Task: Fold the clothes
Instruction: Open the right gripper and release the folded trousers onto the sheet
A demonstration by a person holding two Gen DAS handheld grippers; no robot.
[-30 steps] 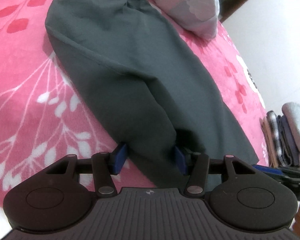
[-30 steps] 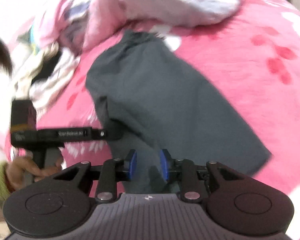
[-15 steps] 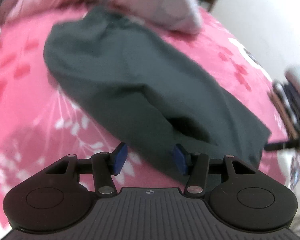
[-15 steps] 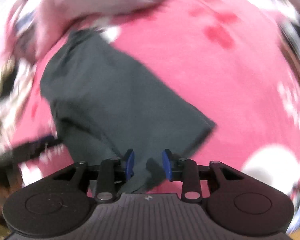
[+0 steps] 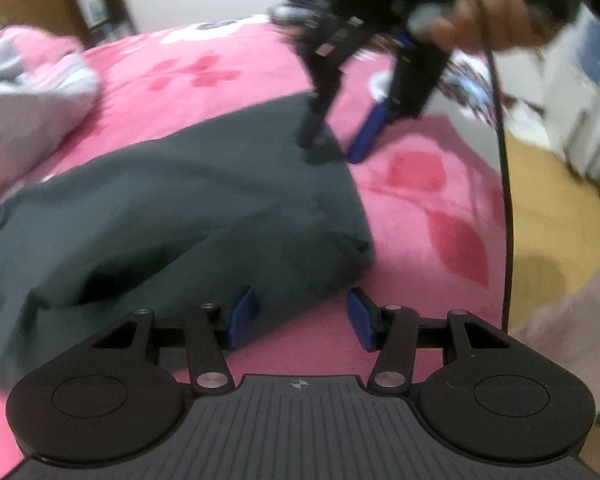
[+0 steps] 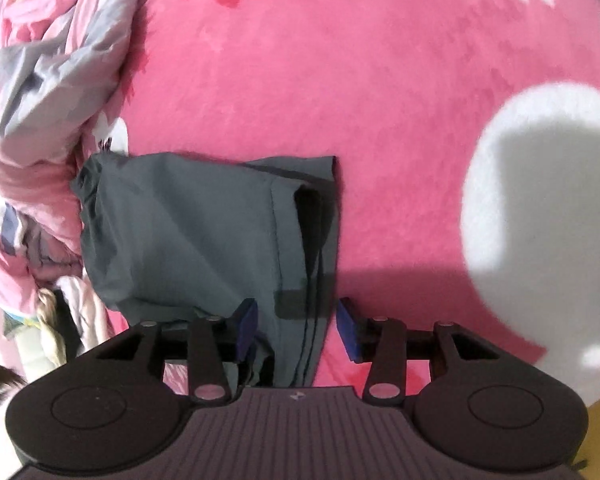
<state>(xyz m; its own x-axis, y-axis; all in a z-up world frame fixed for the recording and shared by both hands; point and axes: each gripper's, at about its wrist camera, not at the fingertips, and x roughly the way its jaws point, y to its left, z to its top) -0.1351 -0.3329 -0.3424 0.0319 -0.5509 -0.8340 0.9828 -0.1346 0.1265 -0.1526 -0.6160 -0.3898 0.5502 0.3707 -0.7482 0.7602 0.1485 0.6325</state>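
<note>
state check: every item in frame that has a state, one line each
Dark grey fabric trousers: folded over, lying flat on the pink floral fleece blanket; no pad presses them.
Left gripper: open, trouser edge between the fingers, unclamped.
Right gripper: jaws opening, trouser hem between them, released.
Pink and grey floral quilt: crumpled in a heap beside the trousers.

A pink flowered bedspread [image 6: 340, 80] covers the bed beside a yellowish floor [image 5: 548, 208].

No text or label can be read anywhere.
</note>
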